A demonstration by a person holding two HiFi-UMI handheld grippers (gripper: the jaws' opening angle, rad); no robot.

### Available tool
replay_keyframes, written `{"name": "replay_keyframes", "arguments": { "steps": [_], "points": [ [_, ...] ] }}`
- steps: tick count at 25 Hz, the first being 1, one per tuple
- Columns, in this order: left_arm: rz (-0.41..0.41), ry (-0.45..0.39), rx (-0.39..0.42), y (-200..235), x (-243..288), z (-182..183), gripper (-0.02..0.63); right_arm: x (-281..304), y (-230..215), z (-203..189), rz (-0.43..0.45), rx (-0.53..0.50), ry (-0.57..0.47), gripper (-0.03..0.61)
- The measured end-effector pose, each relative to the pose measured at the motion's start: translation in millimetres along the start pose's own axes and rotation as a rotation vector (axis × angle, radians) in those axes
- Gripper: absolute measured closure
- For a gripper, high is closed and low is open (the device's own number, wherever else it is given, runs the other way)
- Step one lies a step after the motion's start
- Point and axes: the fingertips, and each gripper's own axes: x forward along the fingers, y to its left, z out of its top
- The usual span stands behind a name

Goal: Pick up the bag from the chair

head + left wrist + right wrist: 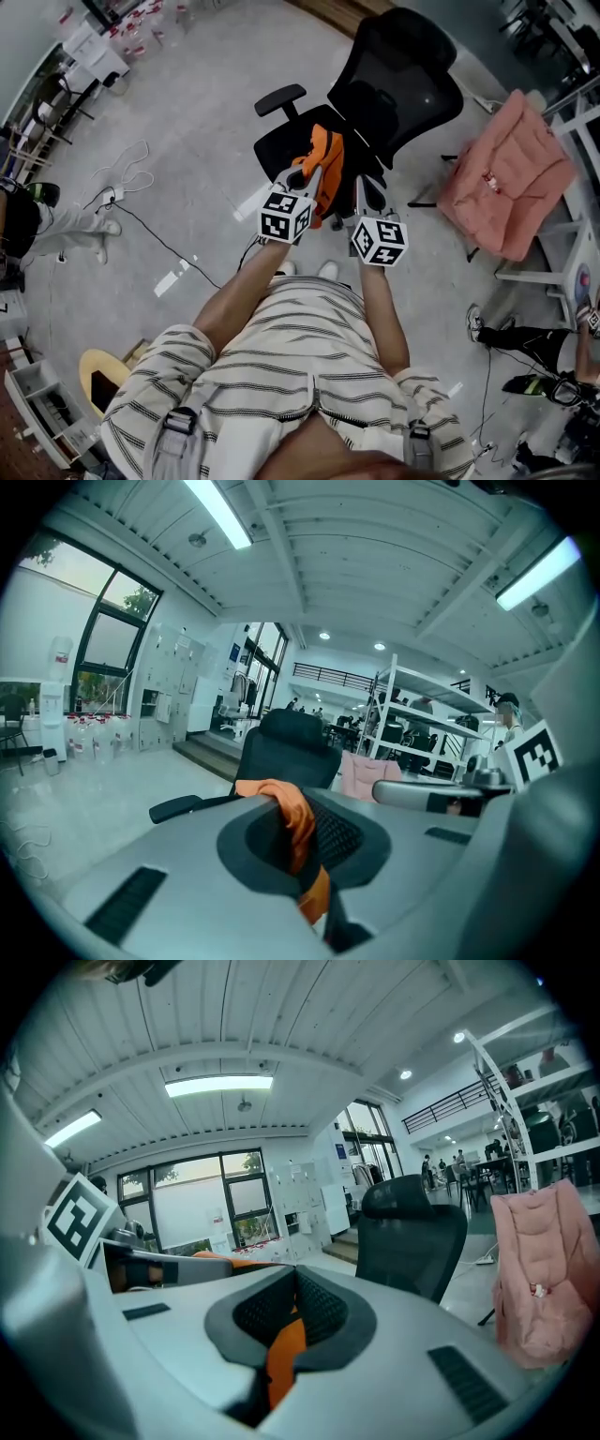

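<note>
An orange bag with black trim hangs bunched between my two grippers, over the front of the black mesh office chair. My left gripper is shut on the bag, and orange fabric runs through its closed jaws and drapes over the top. Just to its right, my right gripper is shut on the bag too, with an orange strip pinched between its pads. The chair stands just beyond both grippers, and its backrest is upright. Whether the bag still touches the seat is hidden.
A pink backpack hangs on a white frame to the right of the chair and shows again as a pink backpack close by. A white cable lies on the floor at left. Seated people's legs and feet border both sides.
</note>
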Motion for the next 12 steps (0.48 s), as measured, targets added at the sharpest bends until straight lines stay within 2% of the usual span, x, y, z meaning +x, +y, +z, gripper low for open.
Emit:
{"name": "replay_keyframes", "arguments": {
  "steps": [12],
  "points": [
    [0.009, -0.047, 0.009, 2, 1, 15, 0.586, 10, -4, 7, 0.008, -0.03, -0.001, 0.56]
  ]
}}
